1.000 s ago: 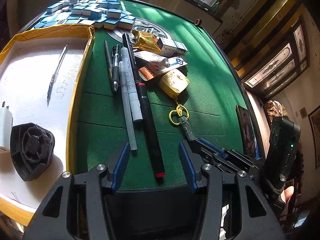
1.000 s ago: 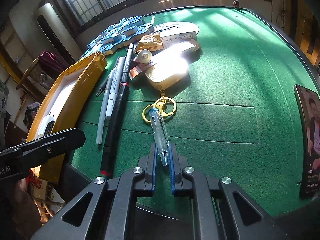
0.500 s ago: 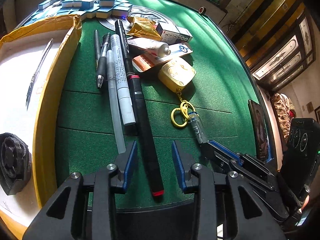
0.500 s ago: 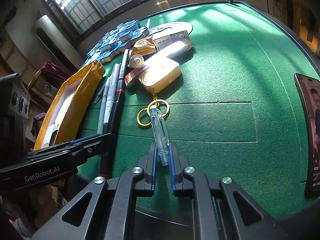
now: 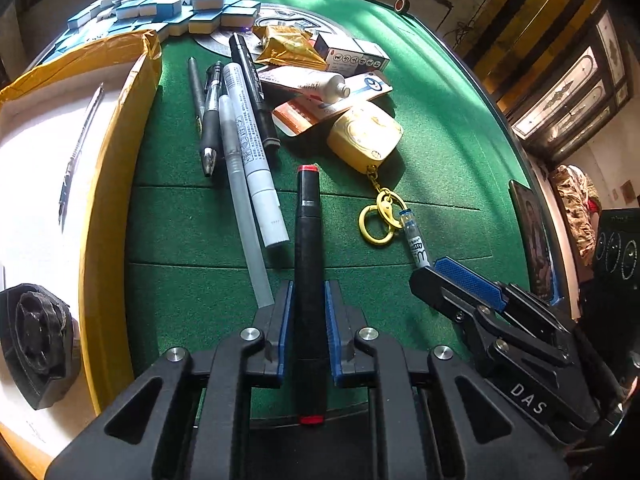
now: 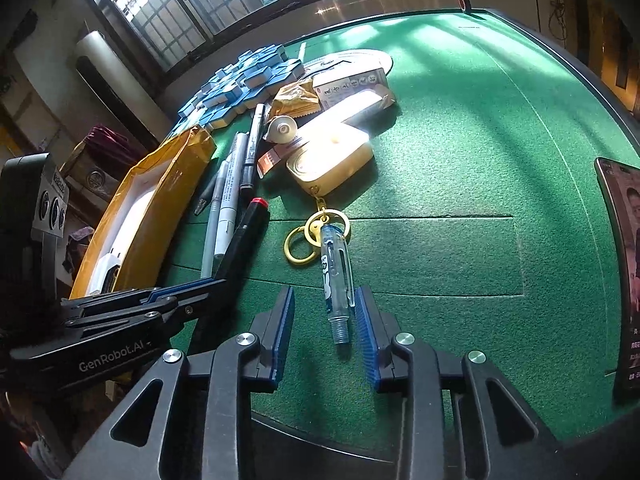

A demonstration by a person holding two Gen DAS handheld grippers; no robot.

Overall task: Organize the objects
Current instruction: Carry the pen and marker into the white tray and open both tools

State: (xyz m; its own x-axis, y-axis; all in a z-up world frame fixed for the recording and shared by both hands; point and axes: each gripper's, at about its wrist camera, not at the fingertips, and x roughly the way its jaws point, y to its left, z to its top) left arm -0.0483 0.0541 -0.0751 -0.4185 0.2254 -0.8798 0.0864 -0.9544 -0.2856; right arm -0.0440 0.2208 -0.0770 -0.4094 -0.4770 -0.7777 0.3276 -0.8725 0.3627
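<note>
A black marker (image 5: 308, 240) with red ends lies lengthwise between the fingers of my left gripper (image 5: 307, 292). Its jaws are closing and the blue pads touch both sides of the barrel. From the right wrist view the same marker (image 6: 248, 232) slants up out of the left gripper (image 6: 216, 284). A clear blue pen (image 6: 336, 276) lies on the green felt between the fingers of my right gripper (image 6: 324, 300). Those jaws are opening and gaps show on both sides of the pen. The pen's far end rests by the gold rings (image 6: 316, 236) of a yellow keychain case (image 5: 366, 136).
Several other pens (image 5: 248, 140) lie beside a yellow-rimmed box (image 5: 116, 152) holding a black round part (image 5: 36, 340). A tube (image 5: 304, 82), small cartons and blue tiles (image 5: 172, 4) crowd the far side. A phone (image 6: 624, 260) lies at the right table edge.
The left jaws came together around the black marker, which now sits apart from the other pens and straight in the gripper. The right jaws parted off the clear blue pen.
</note>
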